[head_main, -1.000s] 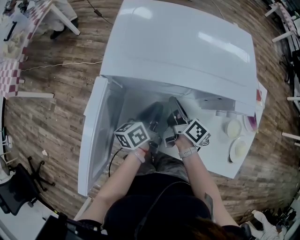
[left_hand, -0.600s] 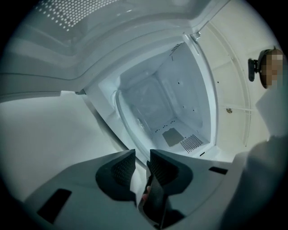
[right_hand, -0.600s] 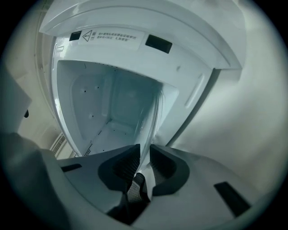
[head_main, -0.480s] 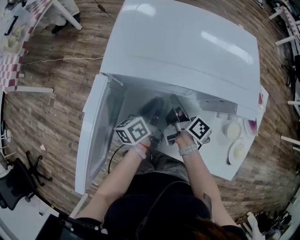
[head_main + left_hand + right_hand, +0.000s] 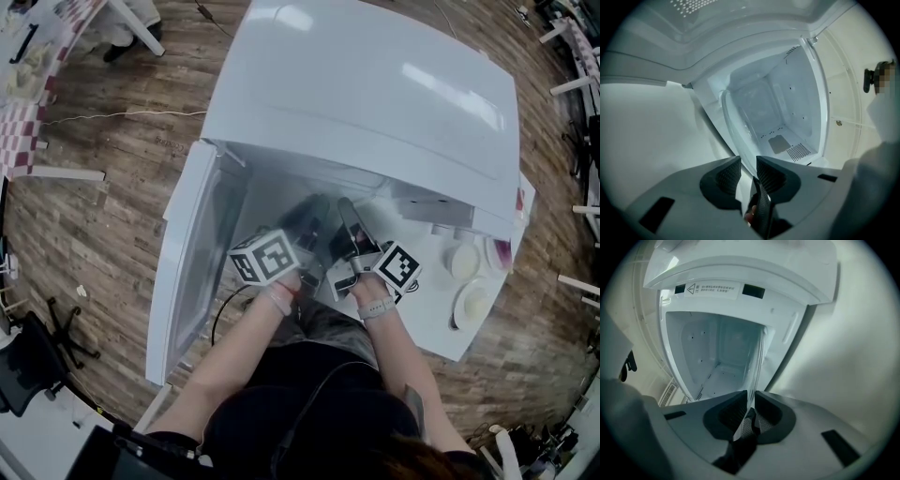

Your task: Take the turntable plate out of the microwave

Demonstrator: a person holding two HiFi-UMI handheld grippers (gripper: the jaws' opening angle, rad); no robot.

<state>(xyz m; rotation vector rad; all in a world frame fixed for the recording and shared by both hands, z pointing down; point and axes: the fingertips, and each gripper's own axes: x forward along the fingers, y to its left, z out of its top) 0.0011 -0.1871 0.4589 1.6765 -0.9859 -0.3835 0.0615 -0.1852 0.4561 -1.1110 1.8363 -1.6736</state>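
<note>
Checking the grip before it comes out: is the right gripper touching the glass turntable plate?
Touching. The right gripper view shows the turntable plate edge-on, its thin glass rim running down between the right gripper jaws, which are closed against it.

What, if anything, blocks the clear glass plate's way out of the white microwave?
Nothing visible. The left gripper and right gripper clamp the clear glass plate at the opening of the white microwave, and its door stands wide open.
</note>
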